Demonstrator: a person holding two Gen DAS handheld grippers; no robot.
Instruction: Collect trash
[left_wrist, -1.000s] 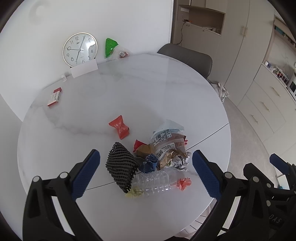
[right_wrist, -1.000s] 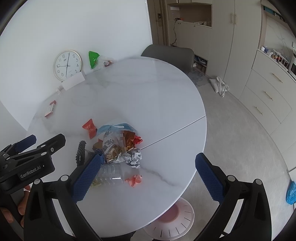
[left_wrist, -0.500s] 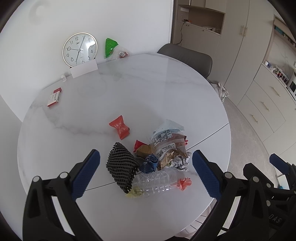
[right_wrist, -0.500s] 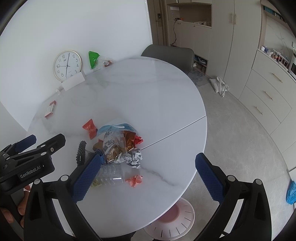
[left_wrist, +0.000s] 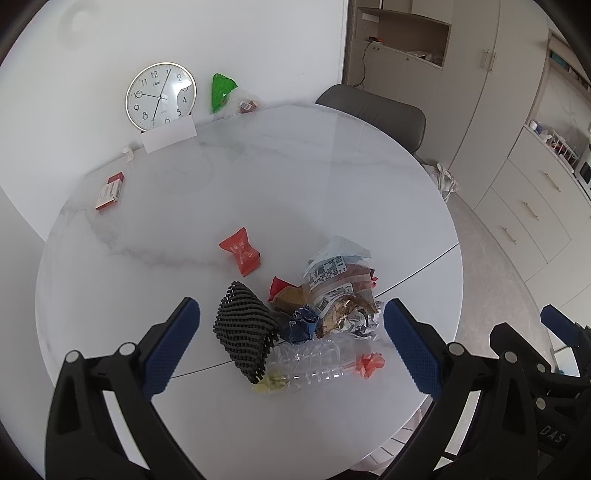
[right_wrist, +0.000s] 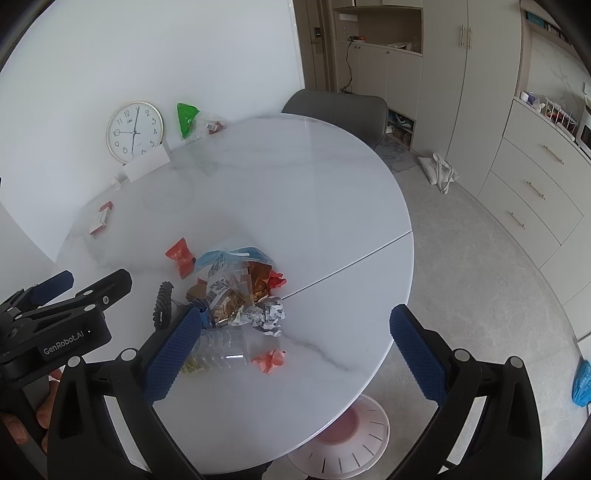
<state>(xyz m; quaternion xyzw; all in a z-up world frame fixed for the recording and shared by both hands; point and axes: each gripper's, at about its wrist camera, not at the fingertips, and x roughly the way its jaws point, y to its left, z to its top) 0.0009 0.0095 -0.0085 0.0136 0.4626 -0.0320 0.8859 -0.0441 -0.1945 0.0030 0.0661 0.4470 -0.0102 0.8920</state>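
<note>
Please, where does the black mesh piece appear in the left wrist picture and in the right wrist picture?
Left wrist: black mesh piece lies low in the middle, at the left end of the trash pile.
Right wrist: it sits lower left and looks narrow, seen edge-on, beside the left blue finger.
Shared landmark: the red wrapper lies just beyond it on the table in both views.

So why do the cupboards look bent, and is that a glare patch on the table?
Left wrist view: the fisheye lens bows the cupboards at the edges, dark corners ring the frame, and the table shows a pale sheen near the clock. Right wrist view: same bending, and the glossy top dimly mirrors the clock; the trash pile stays sharp.
</note>
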